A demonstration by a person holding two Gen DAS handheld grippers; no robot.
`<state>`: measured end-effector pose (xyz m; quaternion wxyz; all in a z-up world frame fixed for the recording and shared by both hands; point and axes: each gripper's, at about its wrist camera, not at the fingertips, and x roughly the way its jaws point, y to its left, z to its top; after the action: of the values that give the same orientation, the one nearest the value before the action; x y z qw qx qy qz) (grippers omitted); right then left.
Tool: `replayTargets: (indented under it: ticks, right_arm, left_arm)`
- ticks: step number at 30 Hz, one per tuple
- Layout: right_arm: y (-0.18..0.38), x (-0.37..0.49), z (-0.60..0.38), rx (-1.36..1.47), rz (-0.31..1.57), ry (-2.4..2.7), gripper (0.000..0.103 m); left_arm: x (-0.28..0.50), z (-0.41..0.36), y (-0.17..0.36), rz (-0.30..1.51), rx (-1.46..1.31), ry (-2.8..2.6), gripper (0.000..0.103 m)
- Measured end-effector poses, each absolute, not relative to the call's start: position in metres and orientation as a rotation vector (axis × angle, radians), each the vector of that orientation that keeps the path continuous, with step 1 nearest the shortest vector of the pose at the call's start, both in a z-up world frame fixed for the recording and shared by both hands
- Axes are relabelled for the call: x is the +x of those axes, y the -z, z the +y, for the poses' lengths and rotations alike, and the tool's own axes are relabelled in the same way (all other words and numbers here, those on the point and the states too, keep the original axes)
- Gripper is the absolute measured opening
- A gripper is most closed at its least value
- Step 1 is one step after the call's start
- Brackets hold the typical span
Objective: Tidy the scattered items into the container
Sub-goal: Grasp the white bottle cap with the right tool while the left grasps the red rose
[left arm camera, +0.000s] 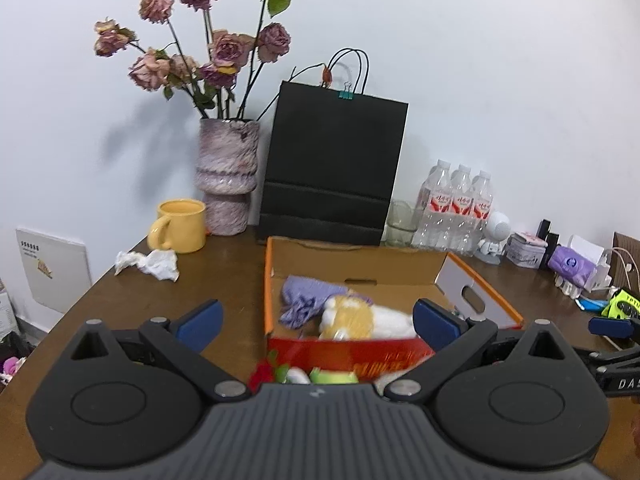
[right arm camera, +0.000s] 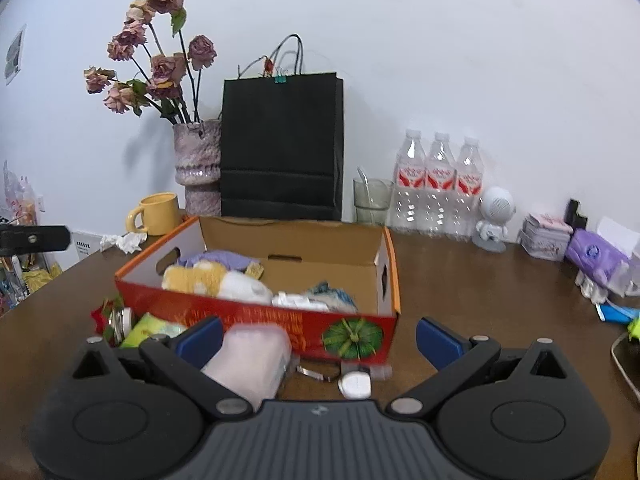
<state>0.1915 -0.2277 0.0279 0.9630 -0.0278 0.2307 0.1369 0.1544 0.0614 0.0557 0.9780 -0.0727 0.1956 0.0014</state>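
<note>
An open cardboard box [left arm camera: 356, 264] [right arm camera: 296, 240] with red and orange sides stands on the brown table. It holds a purple cloth [left arm camera: 304, 296] [right arm camera: 224, 259], a yellow-and-white plush [left arm camera: 356, 316] [right arm camera: 208, 280] and a blue knitted item [right arm camera: 332, 294]. In front of the box lie a red flower [left arm camera: 264, 372] [right arm camera: 102, 316], a green packet [left arm camera: 334, 376] [right arm camera: 150, 328], a pink-white packet [right arm camera: 252, 360], a white round item [right arm camera: 354, 384] and a metal clip [right arm camera: 314, 374]. My left gripper [left arm camera: 318, 320] is open over the box's near wall, empty. My right gripper [right arm camera: 320, 340] is open in front of the box, empty.
At the back stand a yellow mug [left arm camera: 180, 226] [right arm camera: 158, 214], a vase of dried roses [left arm camera: 228, 176] [right arm camera: 198, 168], a black paper bag [left arm camera: 334, 168] [right arm camera: 282, 144], a glass [right arm camera: 372, 200] and three water bottles [left arm camera: 456, 208] [right arm camera: 438, 184]. A crumpled tissue [left arm camera: 148, 264] lies left. Small clutter [left arm camera: 572, 264] [right arm camera: 592, 260] sits right.
</note>
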Motion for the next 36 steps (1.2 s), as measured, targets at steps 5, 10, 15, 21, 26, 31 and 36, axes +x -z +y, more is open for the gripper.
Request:
replayTargets:
  ticks: [5, 10, 15, 21, 26, 31, 36]
  right_arm:
    - [-0.004, 0.179, -0.237, -0.034, 0.514, -0.261, 0.103]
    - [0.020, 0.182, -0.240, -0.021, 0.572, -0.249, 0.103]
    - [0.032, 0.200, -0.239, -0.039, 0.611, -0.207, 0.103]
    - [0.041, 0.223, -0.236, -0.078, 0.625, -0.191, 0.101]
    - [0.051, 0.257, -0.232, -0.104, 0.658, -0.182, 0.084]
    - [0.063, 0.277, -0.232, -0.059, 0.695, -0.187, 0.063]
    - [0.062, 0.275, -0.233, -0.039, 0.676, -0.210, 0.025]
  left_arm:
    - [0.139, 0.069, -0.031, 0.443, -0.166, -0.020, 0.103]
    - [0.145, 0.073, -0.008, 0.508, -0.158, -0.032, 0.103]
    - [0.160, 0.079, 0.002, 0.535, -0.163, -0.051, 0.103]
    - [0.184, 0.080, 0.011, 0.550, -0.150, -0.058, 0.103]
    - [0.221, 0.081, 0.024, 0.591, -0.158, -0.100, 0.100]
    - [0.242, 0.086, 0.045, 0.669, -0.229, -0.086, 0.077]
    - [0.239, 0.092, 0.048, 0.647, -0.262, -0.068, 0.053]
